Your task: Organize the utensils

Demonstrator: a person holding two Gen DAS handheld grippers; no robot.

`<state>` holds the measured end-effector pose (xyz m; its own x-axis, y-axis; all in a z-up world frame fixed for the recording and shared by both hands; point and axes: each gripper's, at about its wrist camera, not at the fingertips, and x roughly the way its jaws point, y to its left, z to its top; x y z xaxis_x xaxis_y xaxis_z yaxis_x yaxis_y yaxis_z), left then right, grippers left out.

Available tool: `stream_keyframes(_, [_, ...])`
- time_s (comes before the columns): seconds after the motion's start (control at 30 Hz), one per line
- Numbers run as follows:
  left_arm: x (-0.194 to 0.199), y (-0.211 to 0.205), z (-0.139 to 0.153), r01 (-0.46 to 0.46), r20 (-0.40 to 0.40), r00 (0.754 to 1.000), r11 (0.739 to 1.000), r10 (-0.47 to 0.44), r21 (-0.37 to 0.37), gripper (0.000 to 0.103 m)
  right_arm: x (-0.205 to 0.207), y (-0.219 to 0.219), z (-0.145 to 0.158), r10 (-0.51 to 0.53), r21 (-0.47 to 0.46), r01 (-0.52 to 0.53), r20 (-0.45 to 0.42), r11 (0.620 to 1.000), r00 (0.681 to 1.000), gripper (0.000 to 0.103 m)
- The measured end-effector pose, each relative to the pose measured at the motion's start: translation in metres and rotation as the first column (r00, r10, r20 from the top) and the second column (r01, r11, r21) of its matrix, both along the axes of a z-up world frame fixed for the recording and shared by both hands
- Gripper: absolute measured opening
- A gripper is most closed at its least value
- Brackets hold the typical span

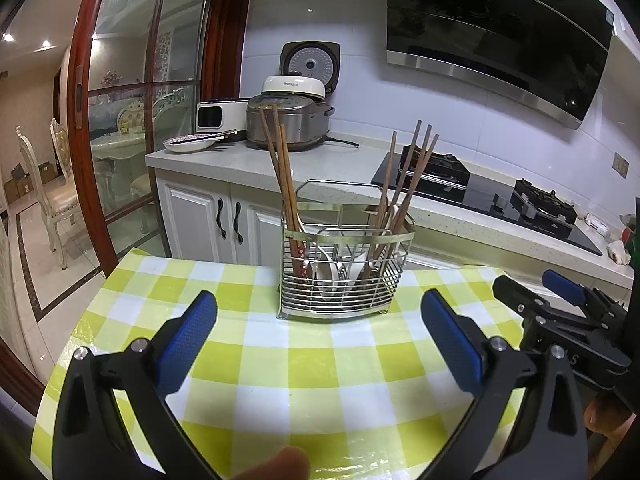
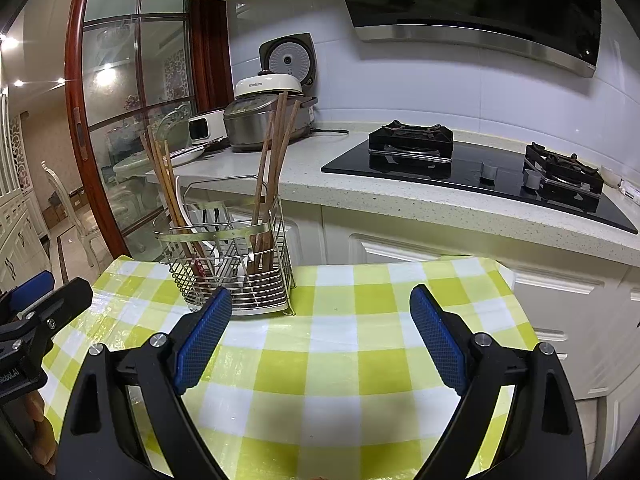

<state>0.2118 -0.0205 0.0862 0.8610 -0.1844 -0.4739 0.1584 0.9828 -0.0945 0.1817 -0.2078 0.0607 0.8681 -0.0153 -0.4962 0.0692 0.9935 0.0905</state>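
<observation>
Both my fingers are wide open. The chopsticks (image 1: 286,184) look thin, stiff and slippery; I'd grab their tops.

Lower ends of brown wooden chopsticks (image 1: 285,184) masked by wires of silver wire utensil basket (image 1: 340,288); white spoon-like pieces (image 1: 352,268) inside, shape unclear. Black right gripper (image 1: 560,292) cut off at frame edge, jaw gap unreadable there. Brand lettering on white cooker lid (image 2: 267,85) too small to read.
</observation>
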Motion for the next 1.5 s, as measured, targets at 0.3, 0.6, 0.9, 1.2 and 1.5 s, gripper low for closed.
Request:
stream_keyframes(0.3, [-0.0009,-0.0009,0.0012,0.0,0.003,1.0,1.0,0.0,0.0,0.099,-0.0007,-0.0007,-0.0004,0.001,-0.002,-0.001,0.001,1.0,1.0,0.085])
stream_keyframes(0.6, [-0.0013,-0.0014,0.0023,0.001,0.003,1.0,1.0,-0.001,0.001,0.099,-0.001,-0.001,-0.0002,0.001,-0.002,-0.001,0.001,1.0,1.0,0.085])
stream_keyframes(0.9, [-0.0012,-0.002,0.0029,0.002,0.004,1.0,1.0,-0.002,0.001,0.099,-0.001,-0.0011,-0.0001,0.0,-0.002,0.0,0.002,1.0,1.0,0.085])
stream_keyframes(1.2, [-0.0014,-0.0019,0.0025,0.001,0.004,1.0,1.0,-0.001,0.001,0.099,-0.0019,-0.0019,-0.0002,0.0,-0.001,0.0,0.002,1.0,1.0,0.085])
stream_keyframes(1.5, [-0.0009,-0.0033,0.0036,0.005,0.004,1.0,1.0,-0.005,0.003,0.099,-0.0024,-0.002,-0.0004,0.0,-0.002,0.0,0.002,1.0,1.0,0.085])
